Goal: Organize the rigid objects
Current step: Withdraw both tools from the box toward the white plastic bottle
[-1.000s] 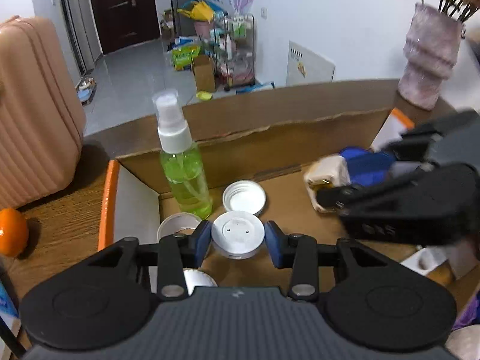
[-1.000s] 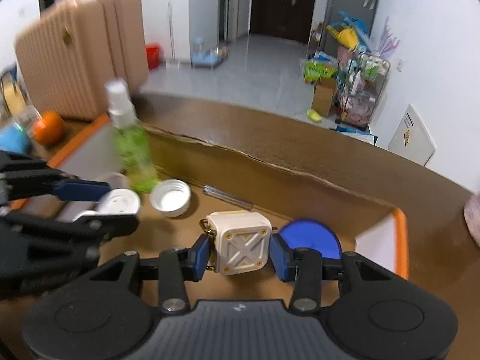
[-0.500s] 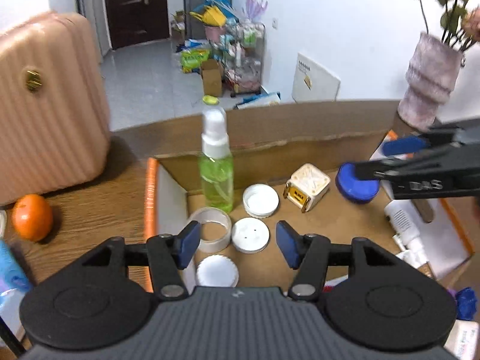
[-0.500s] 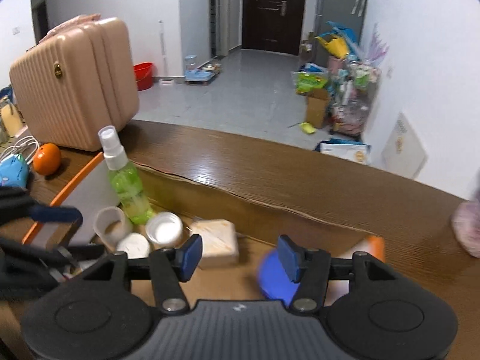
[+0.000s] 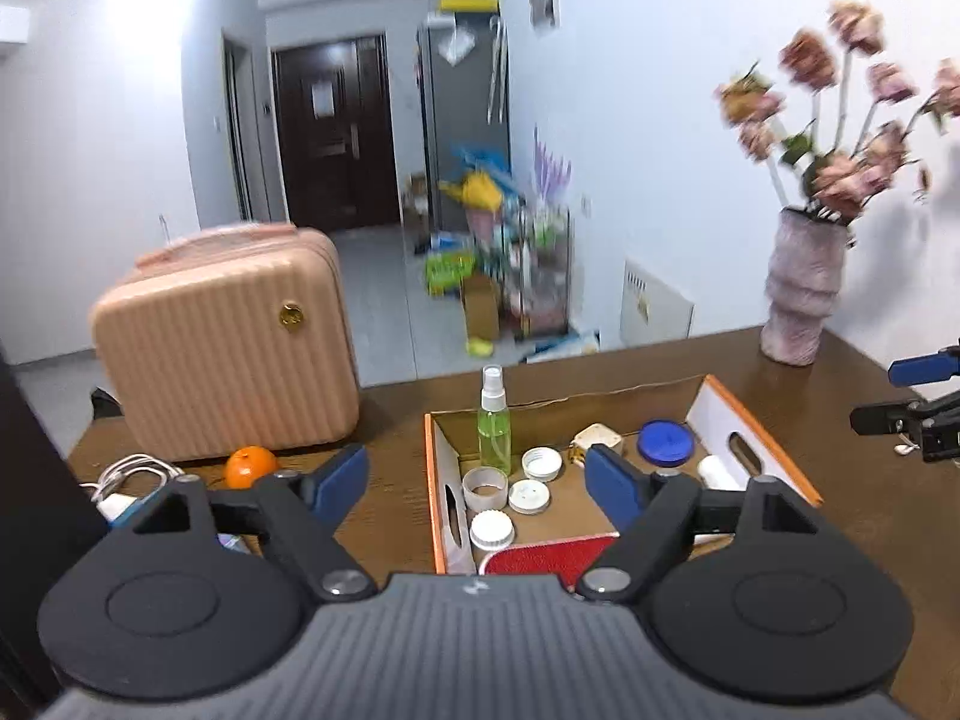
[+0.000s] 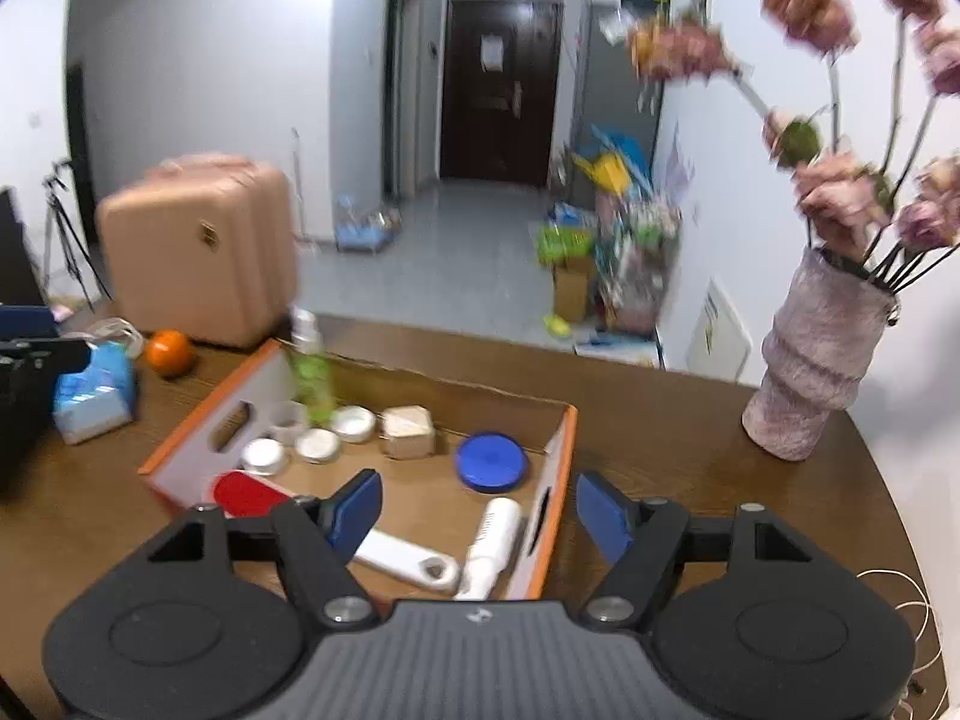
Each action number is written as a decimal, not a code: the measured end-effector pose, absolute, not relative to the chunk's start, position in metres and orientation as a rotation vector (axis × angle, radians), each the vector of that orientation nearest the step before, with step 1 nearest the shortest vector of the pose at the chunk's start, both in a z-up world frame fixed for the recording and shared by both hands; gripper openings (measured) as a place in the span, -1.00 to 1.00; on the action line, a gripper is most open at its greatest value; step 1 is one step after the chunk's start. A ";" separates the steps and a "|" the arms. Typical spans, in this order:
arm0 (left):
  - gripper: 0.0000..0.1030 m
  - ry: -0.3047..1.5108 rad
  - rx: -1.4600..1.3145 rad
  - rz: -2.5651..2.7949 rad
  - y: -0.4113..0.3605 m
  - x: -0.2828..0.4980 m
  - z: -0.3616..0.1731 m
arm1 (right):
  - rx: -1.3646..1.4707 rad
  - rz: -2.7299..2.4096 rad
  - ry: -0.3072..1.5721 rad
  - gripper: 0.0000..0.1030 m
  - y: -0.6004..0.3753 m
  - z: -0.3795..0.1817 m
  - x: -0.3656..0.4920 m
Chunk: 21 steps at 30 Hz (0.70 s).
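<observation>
A cardboard box with orange rims (image 5: 757,433) (image 6: 558,450) sits on the wooden table. In it stand a green spray bottle (image 5: 494,426) (image 6: 311,381), several white lids (image 5: 529,495) (image 6: 317,444), a cream cube (image 5: 595,439) (image 6: 409,432), a blue lid (image 5: 663,441) (image 6: 492,461), a red item (image 5: 543,559) (image 6: 246,495) and white tools (image 6: 495,540). My left gripper (image 5: 477,483) is open and empty, raised above and before the box. My right gripper (image 6: 477,510) is open and empty, above the box's near right side; it also shows in the left wrist view (image 5: 912,402).
A pink suitcase (image 5: 228,342) (image 6: 198,246), an orange (image 5: 251,465) (image 6: 170,350), a white cable (image 5: 129,471) and a blue tissue pack (image 6: 93,393) lie left of the box. A vase with flowers (image 5: 801,288) (image 6: 819,354) stands at the right.
Both grippers let go of their objects, opened wide, and pulled up and back from the box. The white lid and the cream cube now rest in the box.
</observation>
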State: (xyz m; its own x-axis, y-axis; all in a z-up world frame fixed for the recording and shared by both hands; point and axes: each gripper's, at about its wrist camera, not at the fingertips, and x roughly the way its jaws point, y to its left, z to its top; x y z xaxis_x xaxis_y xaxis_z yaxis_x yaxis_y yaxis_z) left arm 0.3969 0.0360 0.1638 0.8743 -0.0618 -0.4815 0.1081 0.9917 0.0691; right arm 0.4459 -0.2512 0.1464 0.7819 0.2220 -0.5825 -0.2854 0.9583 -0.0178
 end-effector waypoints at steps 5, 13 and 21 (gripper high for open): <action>0.72 0.432 0.049 -0.085 0.039 0.320 0.152 | -0.085 0.311 0.504 0.46 -0.253 0.150 0.361; 0.91 0.303 0.024 -0.057 0.029 0.204 0.105 | 0.018 0.329 0.330 0.59 -0.263 0.108 0.240; 0.94 0.332 0.005 -0.077 0.021 0.139 0.065 | 0.059 0.263 0.305 0.67 -0.259 0.054 0.160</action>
